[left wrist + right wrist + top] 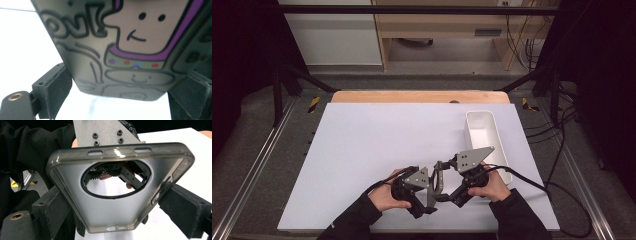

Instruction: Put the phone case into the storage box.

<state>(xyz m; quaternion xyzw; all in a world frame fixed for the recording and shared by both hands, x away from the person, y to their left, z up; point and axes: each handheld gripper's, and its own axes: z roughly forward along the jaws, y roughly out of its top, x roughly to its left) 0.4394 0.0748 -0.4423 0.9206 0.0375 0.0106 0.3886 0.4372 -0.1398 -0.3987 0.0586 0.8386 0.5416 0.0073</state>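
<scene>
Clearly we have a light, bendy, slick phone case (112, 202) pinched along its rims by both the right gripper (112, 220) and left gripper (120, 97), near the white tray (499, 145).

On the table (362, 145), near its front edge, the left gripper (424, 186) and the right gripper (447, 186) face each other, left one left, right one right, with a phone case (435, 181) standing on edge between them. Each hand grips its tool from behind: the left hand (384, 196) at the left, the right hand (493, 187) at the right. In the right gripper view the case (112, 202) sits between the jaws, and the left gripper (110, 173) lies behind it, seen through the case's round hole. A tray (482, 131) lies behind the right gripper, along the table's right side. A shelf (437, 30) stands beyond the table's far edge.
</scene>
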